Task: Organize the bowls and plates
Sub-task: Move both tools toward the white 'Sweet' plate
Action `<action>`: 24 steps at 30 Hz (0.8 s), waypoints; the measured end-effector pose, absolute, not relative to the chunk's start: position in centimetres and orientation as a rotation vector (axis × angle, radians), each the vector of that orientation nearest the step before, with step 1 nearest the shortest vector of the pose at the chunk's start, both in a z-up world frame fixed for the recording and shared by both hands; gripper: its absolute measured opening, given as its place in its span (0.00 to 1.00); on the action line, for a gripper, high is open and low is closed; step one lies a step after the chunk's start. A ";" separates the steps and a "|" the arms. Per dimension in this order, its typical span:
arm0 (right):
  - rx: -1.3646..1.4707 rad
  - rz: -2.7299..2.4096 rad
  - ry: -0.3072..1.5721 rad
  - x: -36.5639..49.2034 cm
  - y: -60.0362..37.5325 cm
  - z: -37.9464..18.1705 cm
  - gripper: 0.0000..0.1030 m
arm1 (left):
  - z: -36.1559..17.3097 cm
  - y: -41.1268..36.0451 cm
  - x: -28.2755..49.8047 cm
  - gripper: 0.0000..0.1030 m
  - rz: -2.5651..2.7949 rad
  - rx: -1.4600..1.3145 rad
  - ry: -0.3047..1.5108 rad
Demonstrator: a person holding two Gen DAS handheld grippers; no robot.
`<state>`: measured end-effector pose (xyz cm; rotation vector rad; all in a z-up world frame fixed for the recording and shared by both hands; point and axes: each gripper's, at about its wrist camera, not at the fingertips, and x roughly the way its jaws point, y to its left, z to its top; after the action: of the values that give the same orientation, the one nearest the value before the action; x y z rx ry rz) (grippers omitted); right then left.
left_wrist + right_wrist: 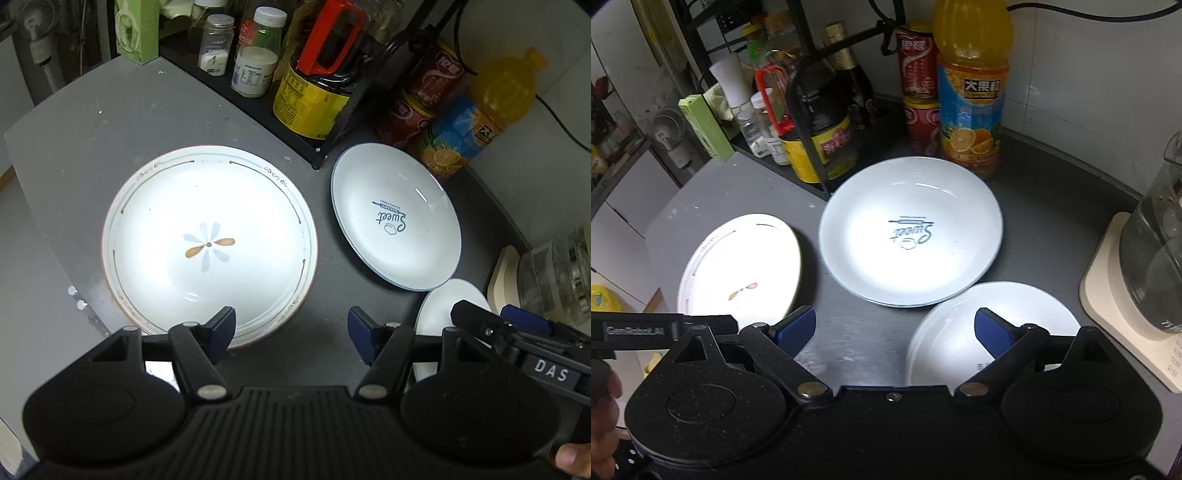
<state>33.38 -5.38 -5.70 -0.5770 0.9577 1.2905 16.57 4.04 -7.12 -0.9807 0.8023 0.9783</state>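
Tools both gape empty; right one partly hides small bowl.

The right gripper hangs with jaws spread above the grey countertop. A white "Sweet"-printed plate lies ahead, between a white flower-patterned plate and a plain white bowl.

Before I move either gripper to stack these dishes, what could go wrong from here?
1. The flower plate sits close to the table edge; a push from the open left gripper might slide it off.
2. The Sweet plate lies close to the orange juice bottle and red cans; lifting it carelessly could topple them.
3. The plain white dish lies partly under the right gripper, beside the glass kettle.
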 end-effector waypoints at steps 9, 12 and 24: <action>-0.541 1.212 0.964 35.6 -4.5 -7.0 0.84 | -7.8 5.7 17.7 0.58 0.954 -1.001 0.743; -0.532 1.172 0.975 36.5 -3.9 -7.7 0.76 | -7.9 6.9 18.3 0.54 0.929 -0.995 0.737; -0.508 1.021 0.993 39.6 -0.6 -10.4 0.54 | -9.3 12.4 22.4 0.37 0.832 -0.927 0.771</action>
<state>39.58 -0.60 -10.37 -0.5083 0.9929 1.0207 22.43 12.44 -9.28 -0.9271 0.7708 0.8318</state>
